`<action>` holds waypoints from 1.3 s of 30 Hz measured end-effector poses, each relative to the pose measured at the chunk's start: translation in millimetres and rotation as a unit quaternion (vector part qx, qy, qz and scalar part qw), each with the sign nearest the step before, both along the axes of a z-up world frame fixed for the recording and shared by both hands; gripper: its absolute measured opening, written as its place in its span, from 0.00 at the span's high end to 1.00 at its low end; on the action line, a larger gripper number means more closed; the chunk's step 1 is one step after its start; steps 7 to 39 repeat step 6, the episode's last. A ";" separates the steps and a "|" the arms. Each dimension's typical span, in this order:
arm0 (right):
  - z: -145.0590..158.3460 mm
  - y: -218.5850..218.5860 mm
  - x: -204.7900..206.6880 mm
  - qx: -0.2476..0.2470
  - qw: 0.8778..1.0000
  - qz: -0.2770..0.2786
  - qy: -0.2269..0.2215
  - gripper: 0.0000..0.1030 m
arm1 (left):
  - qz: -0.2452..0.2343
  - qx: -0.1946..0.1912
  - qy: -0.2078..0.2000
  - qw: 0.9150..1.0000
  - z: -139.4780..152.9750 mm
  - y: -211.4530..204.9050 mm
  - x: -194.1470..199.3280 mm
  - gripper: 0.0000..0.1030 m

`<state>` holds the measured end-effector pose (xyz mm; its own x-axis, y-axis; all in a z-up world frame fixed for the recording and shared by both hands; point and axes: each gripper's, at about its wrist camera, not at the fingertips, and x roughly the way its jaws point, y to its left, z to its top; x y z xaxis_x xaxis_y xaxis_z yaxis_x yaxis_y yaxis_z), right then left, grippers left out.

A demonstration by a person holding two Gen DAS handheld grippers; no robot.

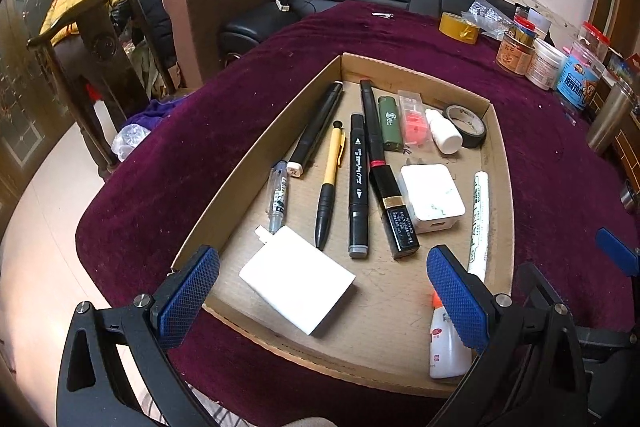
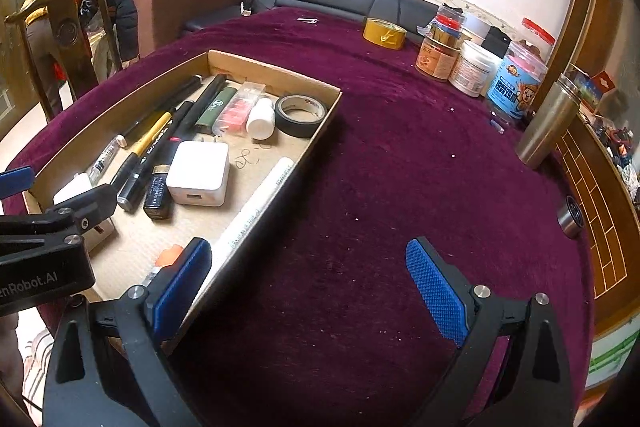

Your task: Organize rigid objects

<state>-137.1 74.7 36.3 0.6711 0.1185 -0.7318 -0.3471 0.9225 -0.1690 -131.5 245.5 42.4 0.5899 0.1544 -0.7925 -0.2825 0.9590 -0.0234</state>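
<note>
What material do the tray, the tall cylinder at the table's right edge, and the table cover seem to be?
Tray: plain brown cardboard, matte, with a raw cut edge. Tall cylinder: probably brushed metal, with a dull golden-grey sheen. Table cover: a velvet-like purple fabric, with soft pile and specks of lint.

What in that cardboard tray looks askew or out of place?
Mostly the large white charger: it lies diagonally at the near end of the cardboard tray, while the pens and markers lie roughly lengthwise. Nothing looks spilled or broken.
</note>
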 end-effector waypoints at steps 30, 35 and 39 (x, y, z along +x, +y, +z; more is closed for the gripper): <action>0.7 -1.6 -1.3 0.005 1.000 0.002 0.000 0.04 | 0.006 0.000 0.006 1.000 -0.5 3.6 -1.7 0.01; 0.7 -1.6 -1.3 0.005 1.000 0.002 0.000 0.04 | 0.006 0.000 0.006 1.000 -0.5 3.6 -1.7 0.01; 0.7 -1.6 -1.3 0.005 1.000 0.002 0.000 0.04 | 0.006 0.000 0.006 1.000 -0.5 3.6 -1.7 0.01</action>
